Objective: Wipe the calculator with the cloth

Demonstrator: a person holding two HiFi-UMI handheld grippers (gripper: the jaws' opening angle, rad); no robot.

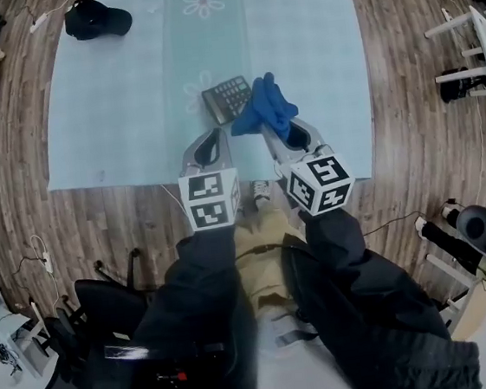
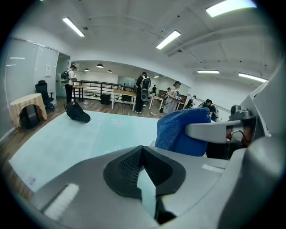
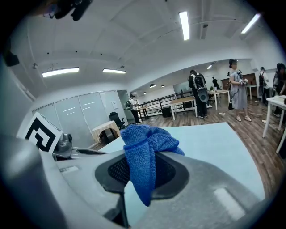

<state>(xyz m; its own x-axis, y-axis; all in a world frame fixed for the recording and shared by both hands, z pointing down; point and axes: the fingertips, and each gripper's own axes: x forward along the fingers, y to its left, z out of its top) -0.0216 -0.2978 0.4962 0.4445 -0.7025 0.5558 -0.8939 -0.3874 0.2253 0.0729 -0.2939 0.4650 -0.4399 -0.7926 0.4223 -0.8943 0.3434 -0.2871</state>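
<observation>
In the head view, a dark calculator [image 1: 228, 98] lies on the pale blue mat [image 1: 112, 117], near the mat's middle. A blue cloth [image 1: 265, 108] hangs bunched just to the calculator's right, its edge at the calculator's corner. My right gripper [image 1: 271, 130] is shut on the cloth [image 3: 142, 152], and a fold of it droops between the pads. My left gripper [image 1: 215, 133] hovers just short of the calculator's near edge, shut and empty [image 2: 142, 151]. The left gripper view shows the cloth [image 2: 183, 132] to its right. In both gripper views the calculator is hidden.
A black cap [image 1: 97, 21] lies at the mat's far left corner. Wooden floor [image 1: 406, 92] surrounds the mat. White furniture [image 1: 480, 40] stands at the right, black gear [image 1: 111, 335] at the near left. Several people stand by tables [image 2: 127, 95] far behind.
</observation>
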